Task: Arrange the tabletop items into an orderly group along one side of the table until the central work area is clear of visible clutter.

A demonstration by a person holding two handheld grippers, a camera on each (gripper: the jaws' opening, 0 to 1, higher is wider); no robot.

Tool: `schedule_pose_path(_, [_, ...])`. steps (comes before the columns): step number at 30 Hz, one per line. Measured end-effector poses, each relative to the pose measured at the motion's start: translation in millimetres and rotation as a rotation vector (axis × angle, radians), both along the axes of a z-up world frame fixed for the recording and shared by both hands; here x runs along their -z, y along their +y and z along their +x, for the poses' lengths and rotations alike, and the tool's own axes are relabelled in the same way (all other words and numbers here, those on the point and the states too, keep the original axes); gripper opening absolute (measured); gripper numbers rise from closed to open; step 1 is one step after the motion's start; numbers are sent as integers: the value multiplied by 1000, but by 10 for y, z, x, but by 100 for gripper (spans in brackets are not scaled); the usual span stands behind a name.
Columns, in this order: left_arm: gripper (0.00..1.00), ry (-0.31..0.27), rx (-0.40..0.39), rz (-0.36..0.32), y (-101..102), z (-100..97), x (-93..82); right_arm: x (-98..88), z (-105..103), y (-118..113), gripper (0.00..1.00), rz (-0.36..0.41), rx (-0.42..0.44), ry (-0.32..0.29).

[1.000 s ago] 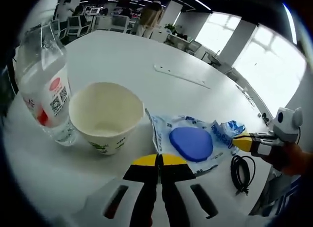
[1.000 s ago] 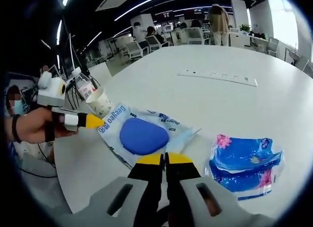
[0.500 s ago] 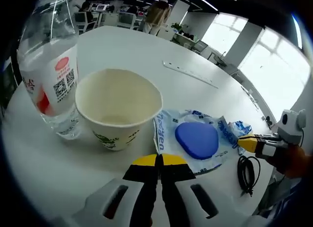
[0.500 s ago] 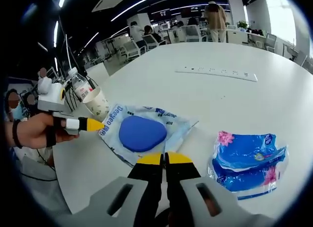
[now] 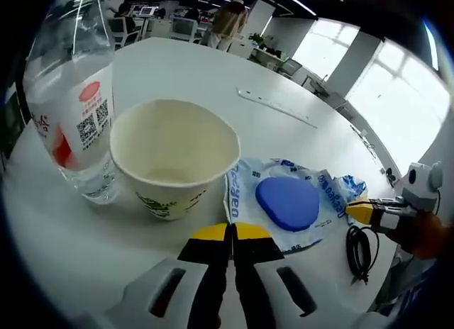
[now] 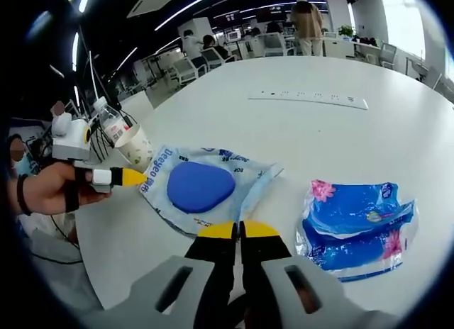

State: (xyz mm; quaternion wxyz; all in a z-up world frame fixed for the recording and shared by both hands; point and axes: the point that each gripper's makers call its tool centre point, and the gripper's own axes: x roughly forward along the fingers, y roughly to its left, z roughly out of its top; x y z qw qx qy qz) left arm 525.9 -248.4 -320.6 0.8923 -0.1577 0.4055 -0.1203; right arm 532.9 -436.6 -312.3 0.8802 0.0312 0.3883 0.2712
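Nearer now: paper cup, water bottle before left claw.

The clear wipes packet with the blue lid carries blue lettering that reads roughly "Deeyeo" along its edge nearest the paper cup. Beside that cup, the water bottle has a white label with a QR code and a red mark; its text is unreadable.
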Motion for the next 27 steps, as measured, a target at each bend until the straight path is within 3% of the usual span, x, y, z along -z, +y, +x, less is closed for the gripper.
schedule_pose_path(18, [0, 3, 9, 9, 9, 2, 2, 44, -12, -56, 0, -11, 19, 22])
schedule_pose_path(27, [1, 0, 13, 18, 32, 5, -14, 28, -17, -77, 6, 1, 43, 31])
